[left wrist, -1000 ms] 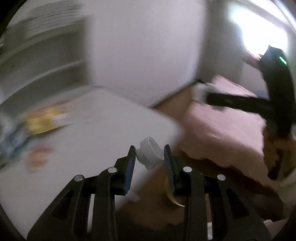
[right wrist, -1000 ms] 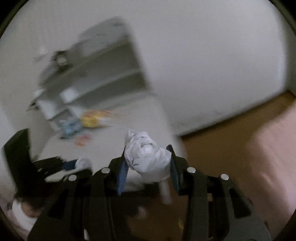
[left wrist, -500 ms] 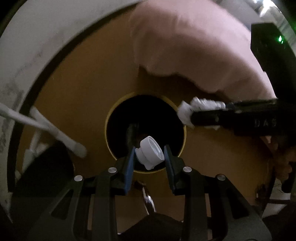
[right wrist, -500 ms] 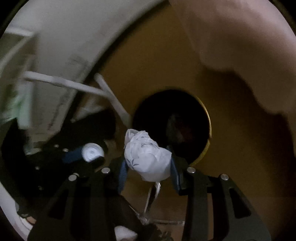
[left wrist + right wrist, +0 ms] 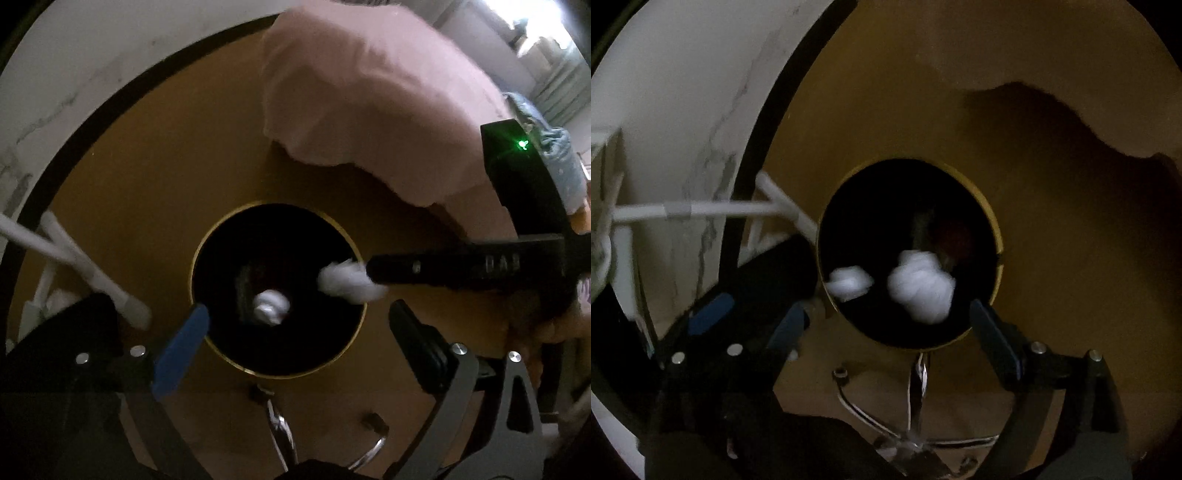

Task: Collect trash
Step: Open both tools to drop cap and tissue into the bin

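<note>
Both tools hang directly over the round mouth of a dark bin (image 5: 207, 280) standing on the wooden floor (image 5: 140, 192), pointing steeply down so that whatever they let go falls inside rather than onto the boards.

The left hand-held gripper (image 5: 295, 325) has just been opening. Its jaws now stand wide, one at each side of the bin's gold rim, and nothing is between them. The small white cap (image 5: 270, 312) lies below and ahead of its fingertips, already down in the black interior.

The right hand-held gripper (image 5: 886, 317) has likewise just been opening and is spread wide. The crumpled white paper wad (image 5: 921, 290) sits just ahead of its fingertips, free of both pads, and looks to be dropping into the bin. In the left wrist view that wad (image 5: 347, 282) appears at the tip of the right tool, over the far right edge of the opening, so centring matters here: a release nearer the rim could bounce it out.

A pink bedspread (image 5: 369, 110) hangs beyond the bin, and white desk legs (image 5: 92, 273) stand to the left.
</note>
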Action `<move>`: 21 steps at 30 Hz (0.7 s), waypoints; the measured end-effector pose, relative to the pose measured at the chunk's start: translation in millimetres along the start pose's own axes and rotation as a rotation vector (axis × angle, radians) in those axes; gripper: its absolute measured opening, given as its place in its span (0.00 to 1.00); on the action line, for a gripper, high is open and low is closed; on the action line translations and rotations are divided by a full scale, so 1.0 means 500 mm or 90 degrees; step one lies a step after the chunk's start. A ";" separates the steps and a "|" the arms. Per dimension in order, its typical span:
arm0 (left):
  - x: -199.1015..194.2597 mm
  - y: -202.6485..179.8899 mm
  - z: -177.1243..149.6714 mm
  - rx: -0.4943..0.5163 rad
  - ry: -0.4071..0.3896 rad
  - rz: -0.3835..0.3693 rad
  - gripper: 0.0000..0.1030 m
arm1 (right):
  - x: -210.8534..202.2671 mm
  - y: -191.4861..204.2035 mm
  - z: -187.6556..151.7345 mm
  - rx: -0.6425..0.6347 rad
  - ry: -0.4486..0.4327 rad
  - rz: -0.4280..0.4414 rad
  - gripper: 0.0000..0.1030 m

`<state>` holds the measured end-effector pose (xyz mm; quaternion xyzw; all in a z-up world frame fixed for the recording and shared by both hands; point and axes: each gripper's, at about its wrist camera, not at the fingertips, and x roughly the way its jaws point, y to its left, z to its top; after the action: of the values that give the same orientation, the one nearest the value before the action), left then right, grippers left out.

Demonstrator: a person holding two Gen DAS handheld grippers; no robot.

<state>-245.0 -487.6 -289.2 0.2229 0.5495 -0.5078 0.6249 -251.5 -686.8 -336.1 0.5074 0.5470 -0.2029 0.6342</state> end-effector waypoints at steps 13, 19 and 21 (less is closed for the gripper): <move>-0.471 -0.099 -0.001 0.093 -0.330 0.025 0.94 | -0.456 0.208 -0.143 -0.150 -0.565 -0.232 0.93; -0.689 0.008 -0.061 0.006 -0.471 0.176 0.94 | -0.425 0.423 -0.165 -0.293 -0.541 -0.141 0.93; -0.755 0.082 -0.103 -0.056 -0.510 0.210 0.94 | -0.398 0.498 -0.167 -0.336 -0.514 -0.110 0.93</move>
<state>-187.7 -281.6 28.7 0.0659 0.2416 -0.4238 0.8705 -153.4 -573.6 -42.6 0.1628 0.3300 -0.2898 0.8835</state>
